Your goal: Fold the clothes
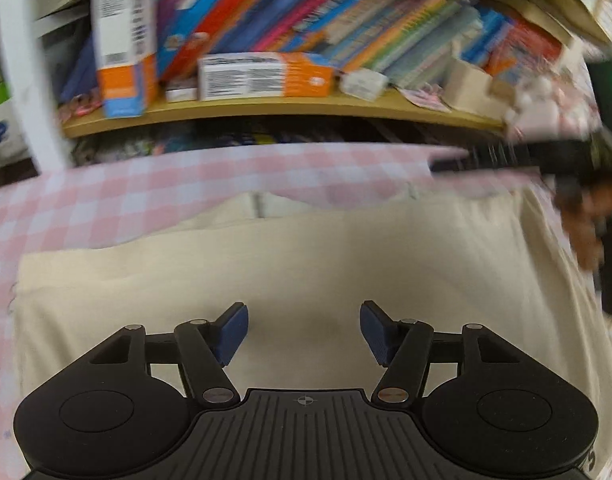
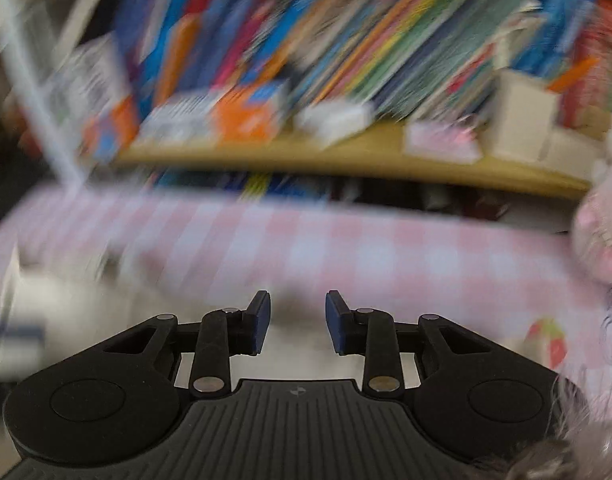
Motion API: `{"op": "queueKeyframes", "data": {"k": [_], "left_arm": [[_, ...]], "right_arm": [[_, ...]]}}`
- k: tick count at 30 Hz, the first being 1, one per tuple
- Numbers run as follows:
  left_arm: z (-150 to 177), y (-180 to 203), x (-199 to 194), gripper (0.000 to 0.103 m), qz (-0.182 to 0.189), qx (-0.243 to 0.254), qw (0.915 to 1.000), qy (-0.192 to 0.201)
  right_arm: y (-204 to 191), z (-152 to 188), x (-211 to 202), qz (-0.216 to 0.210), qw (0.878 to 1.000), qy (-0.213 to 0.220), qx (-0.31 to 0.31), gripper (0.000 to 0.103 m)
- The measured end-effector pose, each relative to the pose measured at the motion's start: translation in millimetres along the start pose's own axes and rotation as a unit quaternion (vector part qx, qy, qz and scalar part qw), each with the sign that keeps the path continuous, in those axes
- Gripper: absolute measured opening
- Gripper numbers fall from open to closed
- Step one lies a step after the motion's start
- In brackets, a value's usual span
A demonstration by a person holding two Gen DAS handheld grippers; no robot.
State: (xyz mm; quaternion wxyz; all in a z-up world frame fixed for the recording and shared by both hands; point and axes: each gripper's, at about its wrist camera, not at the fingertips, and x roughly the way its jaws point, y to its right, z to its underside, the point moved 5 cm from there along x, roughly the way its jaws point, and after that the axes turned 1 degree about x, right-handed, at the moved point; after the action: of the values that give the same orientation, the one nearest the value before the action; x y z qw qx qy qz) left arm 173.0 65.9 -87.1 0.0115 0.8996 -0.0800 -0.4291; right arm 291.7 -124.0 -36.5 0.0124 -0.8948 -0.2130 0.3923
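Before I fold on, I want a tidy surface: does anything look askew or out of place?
The books on the shelf lean steeply. The cream garment lies fairly flat on the pink checked cloth.

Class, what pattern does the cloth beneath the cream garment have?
Pink-and-white checked cloth, sharpest in the left wrist view.

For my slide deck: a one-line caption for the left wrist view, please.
Open left gripper above a cream garment on a pink checked cloth, bookshelf behind.
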Motion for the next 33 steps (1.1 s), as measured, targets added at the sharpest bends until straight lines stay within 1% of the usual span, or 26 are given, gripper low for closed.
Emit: {"op": "queueKeyframes", "data": {"k": [1,3,5,7,9,11,13,15,18,19,22,24,26,27,28,29,30,31,33], "left_arm": [[-1.9,2.5,3.7,0.061,0.002,0.007,1.0000,-0.002],[-10.0,-1.9,11.1,0.061,0.000,-0.005,1.0000,-0.002],[-23.2,-17.7,16.8,0.061,0.005,-0.050,0.9987,0.005],[-36.2,-36.3,16.2,0.061,-0.005,-0.085,0.9963,0.009],[-44.0,-58.5,10.9,0.062,-0.027,-0.108,0.9937,0.011],[-49.0,-76.1,-2.2,0.062,-0.051,-0.127,0.9905,0.015],[-47.9,-84.8,-22.6,0.062,-0.054,-0.140,0.9883,0.029],[-39.9,-79.6,-44.5,0.062,-0.042,-0.138,0.9889,0.037],[-14.1,-58.2,-73.8,0.063,-0.036,-0.113,0.9923,0.034],[-3.2,-52.7,-79.6,0.063,-0.039,-0.110,0.9927,0.031],[29.0,-36.8,-96.7,0.063,-0.047,-0.103,0.9933,0.022],[42.6,-33.5,-103.1,0.063,-0.053,-0.113,0.9920,0.018],[52.0,-33.2,-102.2,0.063,-0.060,-0.125,0.9903,0.008],[55.9,-34.0,-100.1,0.063,-0.064,-0.131,0.9893,0.001],[59.5,-34.7,-98.2,0.062,-0.068,-0.136,0.9884,-0.004],[61.9,-34.4,-97.6,0.063,-0.073,-0.134,0.9883,-0.002],[64.1,-34.1,-97.0,0.063,-0.077,-0.132,0.9883,0.001],[64.6,-33.5,-96.2,0.063,-0.079,-0.129,0.9885,0.000],[63.9,-33.2,-94.5,0.063,-0.082,-0.127,0.9886,-0.004]], "right_arm": [[5.5,-8.3,-0.4,0.003,1.000,0.009,0.017,0.029],[7.8,-8.2,-11.4,-0.001,1.000,0.017,0.015,0.029],[7.5,-2.9,-24.9,-0.003,1.000,0.027,0.002,0.029],[3.8,8.5,-37.5,0.002,0.999,0.033,-0.019,0.029],[5.6,24.2,-49.1,0.013,0.999,0.031,-0.038,0.030],[13.9,40.8,-58.2,0.042,0.997,0.020,-0.054,0.030],[31.6,56.7,-67.7,0.066,0.997,0.006,-0.047,0.030],[51.0,69.8,-77.8,0.076,0.997,-0.005,-0.020,0.030],[75.6,83.8,-88.3,0.073,0.997,-0.019,0.032,0.038],[80.8,86.9,-89.1,0.069,0.996,-0.023,0.050,0.040],[96.0,95.9,-91.5,0.057,0.992,-0.034,0.103,0.042],[95.7,96.4,-91.9,0.050,0.992,-0.028,0.112,0.045],[90.7,95.1,-90.0,0.047,0.992,-0.030,0.110,0.045],[89.1,95.2,-89.5,0.045,0.993,-0.031,0.106,0.043],[86.0,95.0,-89.1,0.044,0.994,-0.035,0.098,0.037],[83.0,94.8,-88.7,0.043,0.994,-0.039,0.090,0.032],[79.8,94.5,-88.6,0.042,0.995,-0.042,0.082,0.017],[73.5,91.1,-95.2,0.044,0.997,-0.025,0.062,0.012],[60.5,84.1,-108.6,0.046,0.999,0.009,0.022,0.010]]}}
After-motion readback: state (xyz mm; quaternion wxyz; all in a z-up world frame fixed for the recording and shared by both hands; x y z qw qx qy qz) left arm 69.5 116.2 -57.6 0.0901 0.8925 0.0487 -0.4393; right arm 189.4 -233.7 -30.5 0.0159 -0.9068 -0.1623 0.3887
